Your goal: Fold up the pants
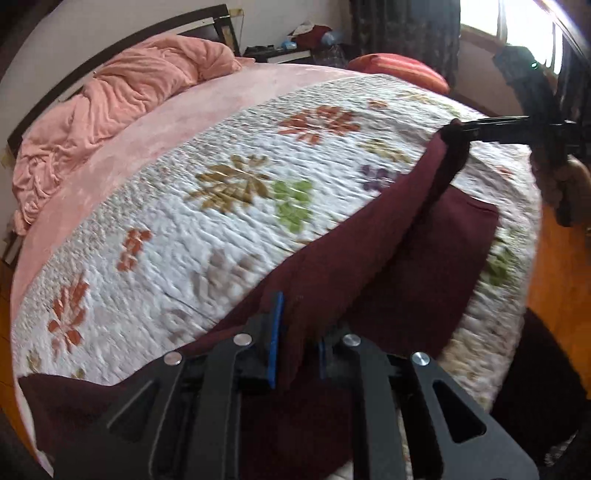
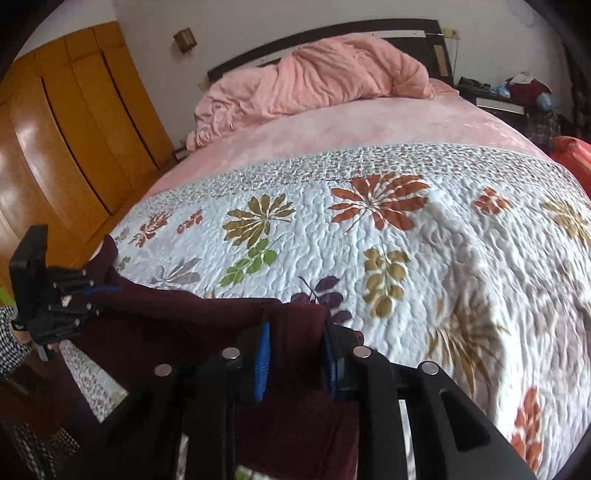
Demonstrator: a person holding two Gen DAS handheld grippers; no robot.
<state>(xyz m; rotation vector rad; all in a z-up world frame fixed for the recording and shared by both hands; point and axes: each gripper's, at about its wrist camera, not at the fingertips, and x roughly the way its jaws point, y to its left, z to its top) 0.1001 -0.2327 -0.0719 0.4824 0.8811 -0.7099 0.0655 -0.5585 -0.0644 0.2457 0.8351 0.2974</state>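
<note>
Dark maroon pants (image 1: 369, 258) hang stretched between both grippers above the near edge of the bed. My left gripper (image 1: 299, 332) is shut on one end of the pants' edge; it also shows in the right wrist view (image 2: 99, 291) at the far left. My right gripper (image 2: 295, 354) is shut on the other end of the pants (image 2: 177, 332); it shows in the left wrist view (image 1: 461, 134) at the upper right, pinching a bunched corner. The lower part of the pants drapes on the quilt and over the bed's edge.
The bed carries a white floral quilt (image 2: 388, 240) over a pink sheet (image 2: 332, 125), with a bunched pink blanket (image 2: 314, 81) at the headboard. A wooden wardrobe (image 2: 55, 129) stands left. A cluttered nightstand (image 1: 291, 48), a red pillow (image 1: 402, 70) and a window (image 1: 517, 26) lie beyond.
</note>
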